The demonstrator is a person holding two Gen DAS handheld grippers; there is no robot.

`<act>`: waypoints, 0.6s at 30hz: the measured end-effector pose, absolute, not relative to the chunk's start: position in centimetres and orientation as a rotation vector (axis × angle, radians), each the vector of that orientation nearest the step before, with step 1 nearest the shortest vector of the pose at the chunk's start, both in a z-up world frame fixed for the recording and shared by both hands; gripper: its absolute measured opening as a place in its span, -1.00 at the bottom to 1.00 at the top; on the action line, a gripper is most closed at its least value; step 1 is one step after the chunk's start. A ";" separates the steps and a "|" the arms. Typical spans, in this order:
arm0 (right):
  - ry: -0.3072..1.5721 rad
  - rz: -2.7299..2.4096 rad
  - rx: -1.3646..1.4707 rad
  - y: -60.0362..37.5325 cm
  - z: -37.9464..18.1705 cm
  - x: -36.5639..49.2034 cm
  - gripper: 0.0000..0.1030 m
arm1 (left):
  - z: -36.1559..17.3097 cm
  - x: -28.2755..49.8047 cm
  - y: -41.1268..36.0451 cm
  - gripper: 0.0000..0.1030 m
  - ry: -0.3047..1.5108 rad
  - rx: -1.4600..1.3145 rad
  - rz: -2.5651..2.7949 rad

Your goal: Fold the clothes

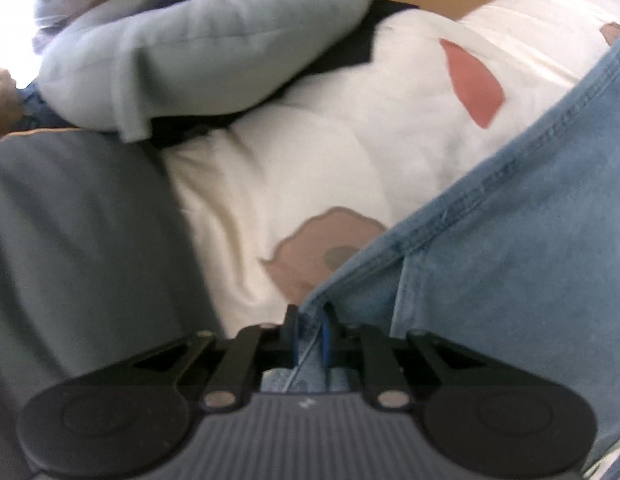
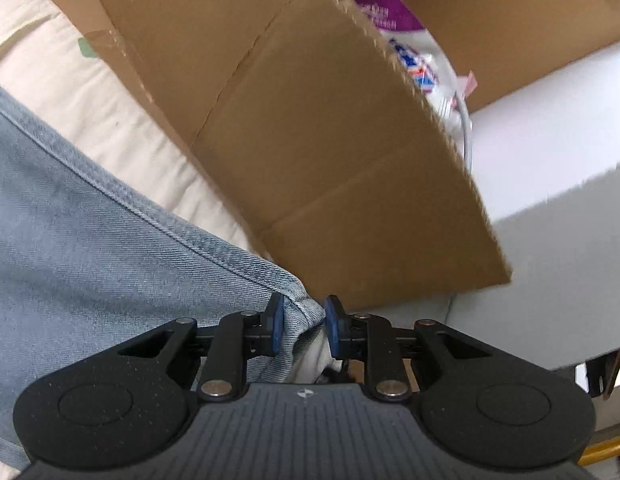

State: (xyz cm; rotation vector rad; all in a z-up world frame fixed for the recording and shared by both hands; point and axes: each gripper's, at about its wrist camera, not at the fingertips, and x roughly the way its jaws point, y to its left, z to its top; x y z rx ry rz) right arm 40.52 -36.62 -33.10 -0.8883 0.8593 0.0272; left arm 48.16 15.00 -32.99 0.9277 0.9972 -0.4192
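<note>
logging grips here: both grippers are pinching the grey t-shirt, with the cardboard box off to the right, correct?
Not the grey t-shirt: both wrist views show the left gripper and right gripper pinching the blue jeans. The cardboard box is off to the right.

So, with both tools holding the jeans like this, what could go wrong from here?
1. The right tool pinches only a hem corner of the jeans; its pads are not fully together, so the denim may slip out.
2. The cardboard box flap hangs close ahead of it; a lift could catch it.
3. The light-blue garment and grey cloth lie nearby and may get dragged.
</note>
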 end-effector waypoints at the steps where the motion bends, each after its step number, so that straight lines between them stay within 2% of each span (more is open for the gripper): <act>1: 0.855 0.026 -0.891 -36.4 -33.1 41.0 -0.59 | -32.7 48.3 15.2 -0.79 0.992 0.926 -0.410; 8: 0.825 0.021 -0.907 -34.9 -32.8 44.1 -0.59 | -31.8 49.7 15.8 -0.80 0.975 0.829 -0.334; 12: 0.879 0.025 -0.909 -34.3 -35.2 46.5 -0.58 | -33.7 50.6 14.5 -0.77 1.017 0.876 -0.305; 15: 0.953 0.033 -0.901 -33.9 -37.5 47.9 -0.53 | -34.6 50.8 13.6 -0.71 1.040 0.921 -0.292; 18: 0.963 0.027 -0.888 -33.5 -38.0 48.3 -0.37 | -33.0 51.2 14.6 -0.51 1.066 0.880 -0.329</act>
